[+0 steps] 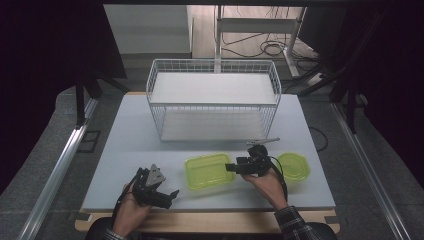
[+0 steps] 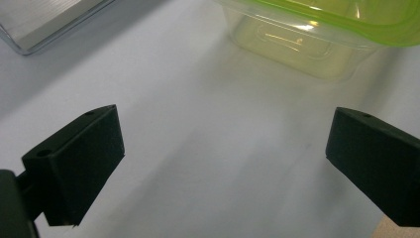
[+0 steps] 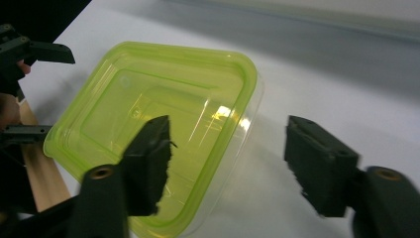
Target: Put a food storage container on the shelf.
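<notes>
A clear rectangular container with a lime-green rim (image 1: 209, 170) (image 2: 317, 39) (image 3: 148, 109) lies open side up near the front of the grey table (image 1: 125, 150). My right gripper (image 1: 230, 167) (image 3: 230, 134) is at its right end, pointing left. One jaw hangs over the inside and the other stands outside over the table, so the near wall lies between them untouched. My left gripper (image 1: 172, 195) (image 2: 223, 158) rests left of the container, jaws wide apart over bare table. It also appears past the container's far end as the left gripper (image 3: 34, 49).
A second lime-green container or lid (image 1: 294, 165) lies right of my right hand. A white wire basket rack (image 1: 150, 85) with two shelves stands at the back middle of the table. The wooden front edge (image 1: 210, 222) runs below both hands.
</notes>
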`<move>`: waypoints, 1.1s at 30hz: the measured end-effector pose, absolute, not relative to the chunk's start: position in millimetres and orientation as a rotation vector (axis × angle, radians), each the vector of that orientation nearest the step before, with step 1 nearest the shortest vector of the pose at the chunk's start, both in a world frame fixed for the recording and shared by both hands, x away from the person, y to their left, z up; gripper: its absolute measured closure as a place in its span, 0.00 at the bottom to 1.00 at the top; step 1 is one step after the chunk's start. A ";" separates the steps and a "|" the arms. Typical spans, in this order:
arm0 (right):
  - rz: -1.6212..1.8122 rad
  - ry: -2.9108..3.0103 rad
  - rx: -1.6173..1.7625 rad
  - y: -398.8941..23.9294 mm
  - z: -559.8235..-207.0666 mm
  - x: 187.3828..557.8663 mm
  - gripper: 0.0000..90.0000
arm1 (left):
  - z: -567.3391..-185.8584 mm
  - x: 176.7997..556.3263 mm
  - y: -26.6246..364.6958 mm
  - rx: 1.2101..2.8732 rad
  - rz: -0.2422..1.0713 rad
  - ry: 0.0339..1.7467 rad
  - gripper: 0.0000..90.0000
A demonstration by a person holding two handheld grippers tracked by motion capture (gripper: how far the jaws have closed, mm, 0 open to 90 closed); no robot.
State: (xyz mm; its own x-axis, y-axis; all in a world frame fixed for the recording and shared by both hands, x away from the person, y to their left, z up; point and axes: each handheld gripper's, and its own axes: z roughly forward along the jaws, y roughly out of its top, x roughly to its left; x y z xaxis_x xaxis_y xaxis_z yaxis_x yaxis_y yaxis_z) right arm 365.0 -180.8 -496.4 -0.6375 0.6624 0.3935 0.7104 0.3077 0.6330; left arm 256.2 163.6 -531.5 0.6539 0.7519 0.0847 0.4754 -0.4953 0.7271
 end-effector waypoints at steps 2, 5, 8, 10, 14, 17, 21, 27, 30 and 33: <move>-1.232 -2.461 -1.321 -180.3 -499.6 367.7 0.49 | -531.5 256.2 163.4 2.190 0.520 0.944 0.02; -1.211 -2.419 -1.332 -180.9 -503.0 370.9 0.55 | -531.9 256.0 162.4 2.205 0.522 0.935 0.02; -1.202 -2.367 -1.338 -180.9 -504.3 373.3 0.64 | -532.4 255.6 160.8 2.221 0.529 0.923 0.02; -1.195 -2.326 -1.343 -181.6 -505.1 375.2 0.70 | -532.9 255.4 159.8 2.231 0.536 0.915 0.02; -1.166 -2.244 -1.368 -183.1 -506.4 379.0 0.80 | -532.7 254.5 158.4 2.241 0.553 0.902 0.02; -1.178 -2.168 -1.346 -185.1 -507.9 381.3 0.87 | -532.6 254.2 158.6 2.239 0.562 0.903 0.02; -1.179 -2.146 -1.331 -184.0 -506.1 380.4 0.89 | -531.2 254.2 161.0 2.234 0.573 0.909 0.02; -1.210 -2.153 -1.350 -189.1 -500.5 378.9 0.89 | -530.7 255.6 166.4 2.224 0.574 0.945 0.02; -1.238 -2.143 -1.355 -192.4 -495.0 379.1 0.89 | -531.5 256.1 166.7 2.219 0.573 0.961 0.02; -1.272 -2.137 -1.355 -194.6 -489.1 378.8 0.89 | -531.9 256.4 166.6 2.226 0.569 0.967 0.02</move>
State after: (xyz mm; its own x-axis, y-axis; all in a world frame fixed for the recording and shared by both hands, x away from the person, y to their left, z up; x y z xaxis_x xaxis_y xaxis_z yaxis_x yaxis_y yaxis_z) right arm 378.8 -194.6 -489.1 -0.5051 0.5681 0.6497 0.8419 0.1590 0.5156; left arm 256.4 166.6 -531.9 0.6358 0.7605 0.1314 0.4847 -0.5260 0.6989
